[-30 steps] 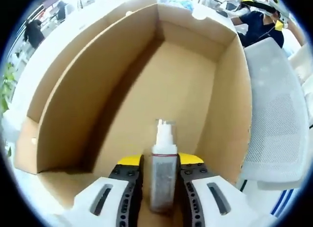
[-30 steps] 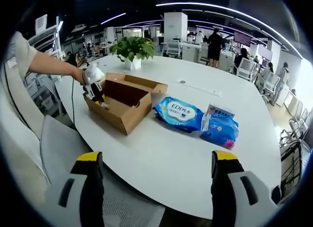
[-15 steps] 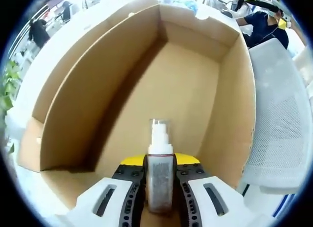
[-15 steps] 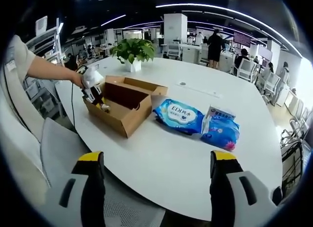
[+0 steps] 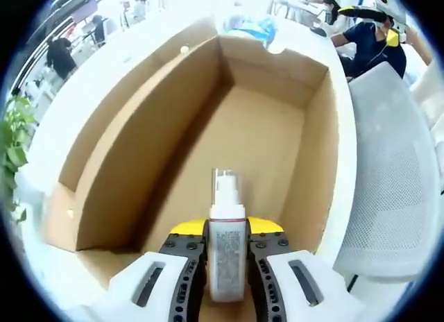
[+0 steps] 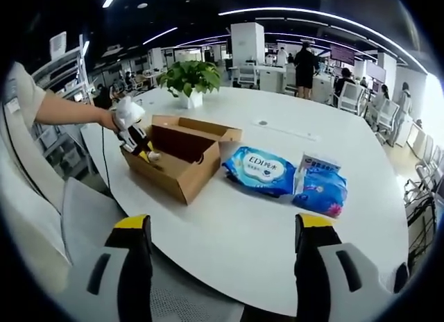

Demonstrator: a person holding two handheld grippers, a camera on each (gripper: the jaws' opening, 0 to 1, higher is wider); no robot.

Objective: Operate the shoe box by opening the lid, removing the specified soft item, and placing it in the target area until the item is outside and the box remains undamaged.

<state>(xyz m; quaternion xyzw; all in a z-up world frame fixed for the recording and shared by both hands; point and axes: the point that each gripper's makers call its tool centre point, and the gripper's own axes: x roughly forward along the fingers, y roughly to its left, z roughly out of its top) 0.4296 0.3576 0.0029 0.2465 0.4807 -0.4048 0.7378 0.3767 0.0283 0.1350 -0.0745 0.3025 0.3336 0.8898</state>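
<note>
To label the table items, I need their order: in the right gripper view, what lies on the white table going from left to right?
Left tongs holding a spray bottle → cardboard box → blue wipes pack → blue tissue pack. The potted plant stands farther back, above the box.

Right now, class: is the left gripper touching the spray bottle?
Touching. The left gripper view shows the left gripper with its jaws pressed against both sides of the spray bottle.

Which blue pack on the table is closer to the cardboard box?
The flat blue pack with white lettering is closer; it lies right next to the open cardboard box. The other blue pack sits beyond it, farther from the box.
</note>
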